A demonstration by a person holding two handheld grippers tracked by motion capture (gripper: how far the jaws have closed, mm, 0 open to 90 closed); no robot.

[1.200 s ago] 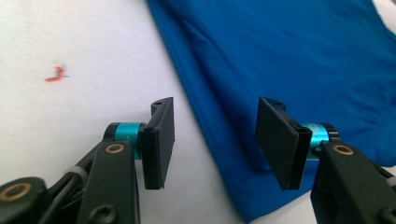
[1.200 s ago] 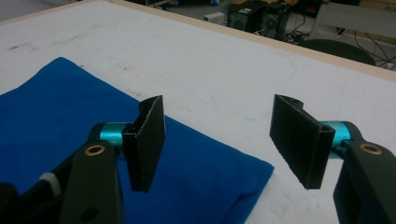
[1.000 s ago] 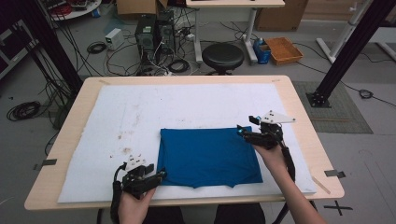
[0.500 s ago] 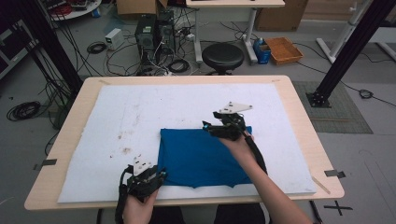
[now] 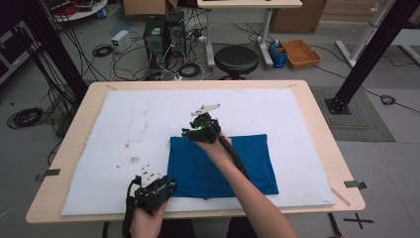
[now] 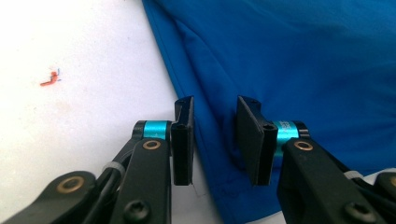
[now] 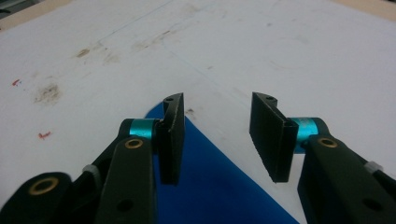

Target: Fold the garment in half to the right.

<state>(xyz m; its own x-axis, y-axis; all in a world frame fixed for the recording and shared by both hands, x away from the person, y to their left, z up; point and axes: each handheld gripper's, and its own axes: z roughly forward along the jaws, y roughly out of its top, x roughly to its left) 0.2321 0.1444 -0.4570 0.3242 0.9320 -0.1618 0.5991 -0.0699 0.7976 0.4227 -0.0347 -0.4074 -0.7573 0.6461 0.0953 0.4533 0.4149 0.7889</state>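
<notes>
The folded blue cloth (image 5: 223, 166) lies flat on the white mat (image 5: 124, 129) that covers the wooden table (image 5: 324, 144), on the side near to me and a little to the right of the middle. My left gripper (image 5: 166, 186) is low at the near left corner of the cloth. In the left gripper view its jaws have just been closing, but they are still apart, and the left hem of the cloth (image 6: 280, 70) runs between them without being pressed. My right gripper (image 5: 198, 130) is at the far left corner. Its jaws have also just been closing and are still spread. In the right gripper view the blue corner (image 7: 205, 172) lies below them and points forward between them, but the pads do not touch it.

I think the main risk is a poor grip. The cloth is folded, so if my jaws close too high they may catch only the top layer, and the fold will open when I lift. On the right, the corner tip is thin and lies partly under one jaw, so it could slip out, or the pads could close on the mat only. If one hand holds and the other misses, the cloth will drag sideways and wrinkle. My right forearm (image 5: 247, 193) also crosses over the cloth and could disturb it.
</notes>
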